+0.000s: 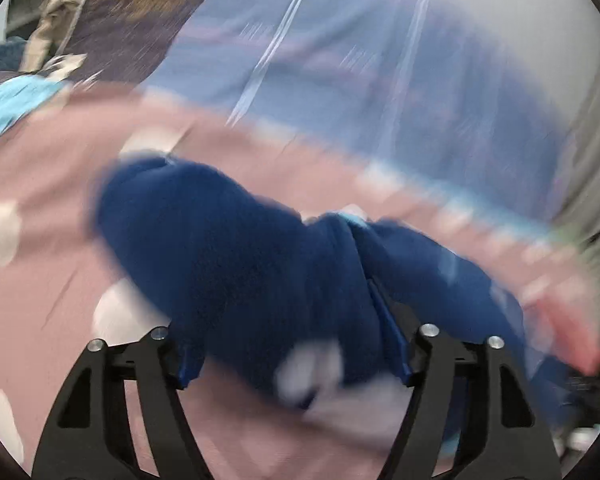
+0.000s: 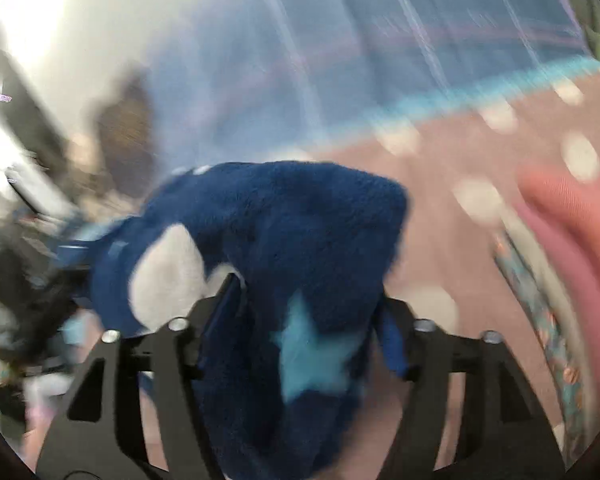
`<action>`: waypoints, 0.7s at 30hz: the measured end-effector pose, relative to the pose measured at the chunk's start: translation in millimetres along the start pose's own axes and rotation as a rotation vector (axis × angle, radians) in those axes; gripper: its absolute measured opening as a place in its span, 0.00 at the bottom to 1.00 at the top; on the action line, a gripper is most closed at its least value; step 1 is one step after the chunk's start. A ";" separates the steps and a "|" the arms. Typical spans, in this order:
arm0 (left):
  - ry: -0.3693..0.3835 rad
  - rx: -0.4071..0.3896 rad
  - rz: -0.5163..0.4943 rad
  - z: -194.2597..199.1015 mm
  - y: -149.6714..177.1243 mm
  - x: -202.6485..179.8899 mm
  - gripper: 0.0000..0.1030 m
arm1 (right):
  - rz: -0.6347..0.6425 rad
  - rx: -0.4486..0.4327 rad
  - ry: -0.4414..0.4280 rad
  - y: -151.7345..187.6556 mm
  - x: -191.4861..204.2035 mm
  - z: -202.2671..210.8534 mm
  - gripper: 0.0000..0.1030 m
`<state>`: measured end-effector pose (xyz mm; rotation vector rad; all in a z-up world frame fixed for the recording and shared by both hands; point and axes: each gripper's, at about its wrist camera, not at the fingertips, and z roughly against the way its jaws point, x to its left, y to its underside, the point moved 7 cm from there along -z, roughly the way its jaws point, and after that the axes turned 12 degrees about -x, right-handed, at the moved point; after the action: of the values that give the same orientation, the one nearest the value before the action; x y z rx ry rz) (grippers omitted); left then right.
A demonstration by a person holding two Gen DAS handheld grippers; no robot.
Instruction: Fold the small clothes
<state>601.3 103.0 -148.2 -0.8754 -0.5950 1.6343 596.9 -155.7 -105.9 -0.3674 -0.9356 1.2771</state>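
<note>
Left wrist view first: the widest thing under me is the pink bedcover (image 1: 40,280) with pale dots, running to a light blue border, and beyond it a blue striped sheet (image 1: 340,60), all smeared by blur. In the far upper left lies a heap of other clothes (image 1: 60,12), beige and brown, well apart from me. On the pink cover, right in front of my left gripper (image 1: 296,344), sits the dark blue fleece garment (image 1: 228,248), bunched and folded over itself, with a white patch near my fingers. My blue fingers (image 1: 392,340) stand apart with fleece filling the space between them; I cannot tell whether the pads are pressing it or only flank it.

From the right wrist view the same pink dotted cover (image 2: 440,240) and blue sheet (image 2: 420,40) fill the background, and a pink-red cloth (image 2: 580,260) lies at the right edge. The blue fleece garment (image 2: 300,220) hangs bunched over my right gripper (image 2: 308,332), showing a white patch and a light blue star (image 2: 312,360). My jaws there stand apart too, with the fleece between them; whether they grip it is lost in the blur.
</note>
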 end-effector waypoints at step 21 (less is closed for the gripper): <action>0.256 -0.282 -0.223 290.1 79.4 -65.2 0.99 | 0.278 -0.393 0.096 120.7 16.6 281.9 0.98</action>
<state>328.1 40.4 -21.3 -1.1608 -0.7245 1.2314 304.0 -175.6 -16.0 -0.8843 -1.0800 1.3085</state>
